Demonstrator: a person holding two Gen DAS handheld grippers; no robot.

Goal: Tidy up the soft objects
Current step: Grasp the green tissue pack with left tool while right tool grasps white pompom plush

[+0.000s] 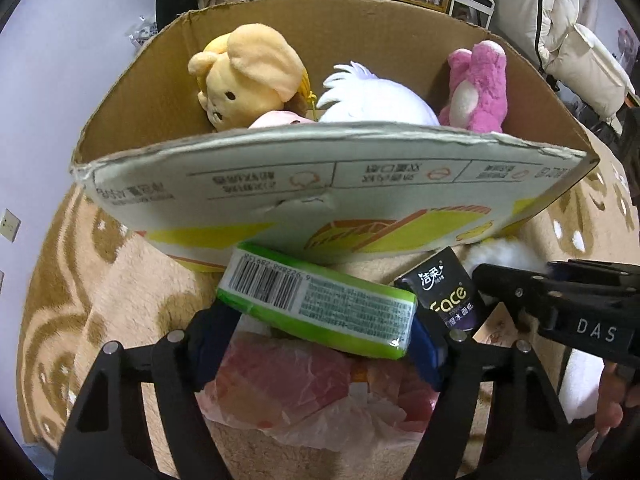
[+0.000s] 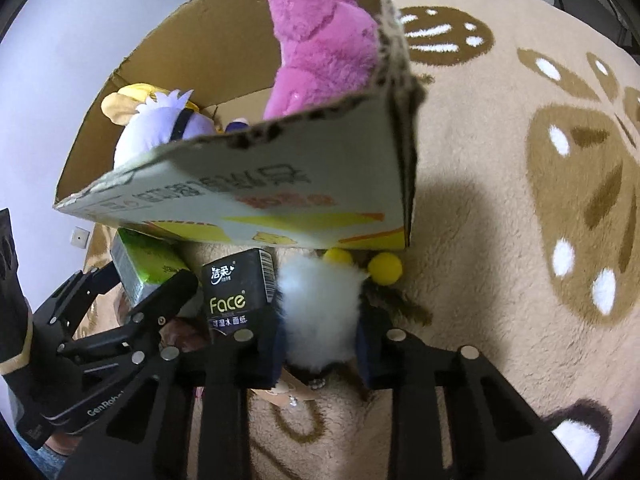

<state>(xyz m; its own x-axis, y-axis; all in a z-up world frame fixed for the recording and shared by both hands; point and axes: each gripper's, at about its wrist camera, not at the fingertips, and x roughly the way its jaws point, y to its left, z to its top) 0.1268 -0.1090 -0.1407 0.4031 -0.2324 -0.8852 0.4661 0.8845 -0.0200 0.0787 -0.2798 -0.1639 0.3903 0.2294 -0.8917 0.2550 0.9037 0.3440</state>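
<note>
In the left wrist view my left gripper (image 1: 320, 332) is shut on a green tissue pack (image 1: 320, 304), its blue pads pressing both ends, just in front of the cardboard box (image 1: 280, 204). The right wrist view shows my right gripper (image 2: 320, 344) shut on a white fluffy toy (image 2: 320, 304) with yellow pom-poms (image 2: 385, 268), low on the rug by the box's front wall (image 2: 280, 200). Inside the box lie a yellow plush (image 1: 248, 76), a white plush (image 1: 376, 100) and a pink plush bear (image 1: 476, 88).
A black "Face" tissue pack (image 2: 236, 288) stands between the two grippers. A pink packet in a clear plastic bag (image 1: 288, 380) lies under the left gripper. The beige patterned rug (image 2: 500, 200) spreads to the right. Shelves and white jackets stand behind the box.
</note>
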